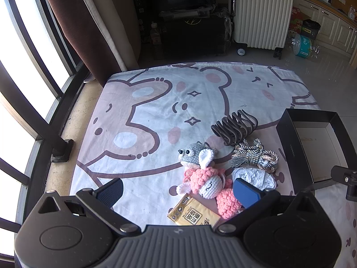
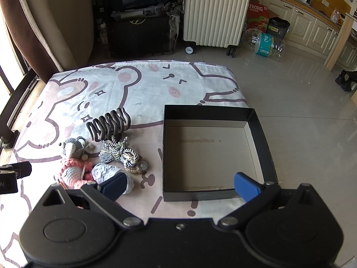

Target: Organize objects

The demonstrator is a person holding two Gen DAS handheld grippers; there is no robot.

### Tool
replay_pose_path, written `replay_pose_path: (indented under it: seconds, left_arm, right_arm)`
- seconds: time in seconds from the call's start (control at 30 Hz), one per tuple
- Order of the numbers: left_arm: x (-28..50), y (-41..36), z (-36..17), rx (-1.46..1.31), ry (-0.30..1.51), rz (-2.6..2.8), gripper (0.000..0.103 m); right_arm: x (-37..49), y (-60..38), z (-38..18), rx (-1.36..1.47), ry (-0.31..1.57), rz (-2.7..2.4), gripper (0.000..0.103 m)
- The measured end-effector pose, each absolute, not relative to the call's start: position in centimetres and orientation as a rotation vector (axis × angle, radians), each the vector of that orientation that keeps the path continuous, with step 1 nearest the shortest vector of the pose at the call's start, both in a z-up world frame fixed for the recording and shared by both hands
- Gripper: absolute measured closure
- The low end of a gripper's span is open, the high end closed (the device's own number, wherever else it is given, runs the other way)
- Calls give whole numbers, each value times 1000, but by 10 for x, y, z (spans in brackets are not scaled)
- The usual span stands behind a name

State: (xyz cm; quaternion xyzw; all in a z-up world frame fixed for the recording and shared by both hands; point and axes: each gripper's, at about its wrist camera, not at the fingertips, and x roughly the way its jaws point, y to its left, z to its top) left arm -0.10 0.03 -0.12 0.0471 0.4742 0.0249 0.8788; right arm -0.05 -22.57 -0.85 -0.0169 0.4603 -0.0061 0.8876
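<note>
Tongs wide open, both left tongs (image 1: 178, 192) and right tongs (image 2: 180, 184) empty. We lower over the pink doll (image 1: 206, 184), grip its middle, then carry it to the black box (image 2: 263, 138).

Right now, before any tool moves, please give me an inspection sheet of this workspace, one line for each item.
Surface: cartoon bear sheet, flat, in daylight.
Job's things: black box, empty; beside it lie dark hooks, twisted cords, grey crochet toy, pink crochet toy, pale yarn bundle, yellow tissue pack.
Clutter: nothing seen on the sheet apart from these.
Grippers: left tool open, above the pink toy and the pack; right tool open, above the box's near wall; neither holds anything.
Cables: nothing seen.
Surroundings: white suitcase, curtain, window bars, tiled floor.
</note>
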Motion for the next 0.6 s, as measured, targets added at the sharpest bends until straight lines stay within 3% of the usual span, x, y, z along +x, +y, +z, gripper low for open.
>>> replay_pose_path:
  seconds: [0.6]
  left_arm:
    - [-1,0,-1,99,989,52,0]
  right_arm:
    - [1,-220,-8,-37,958,-14,0]
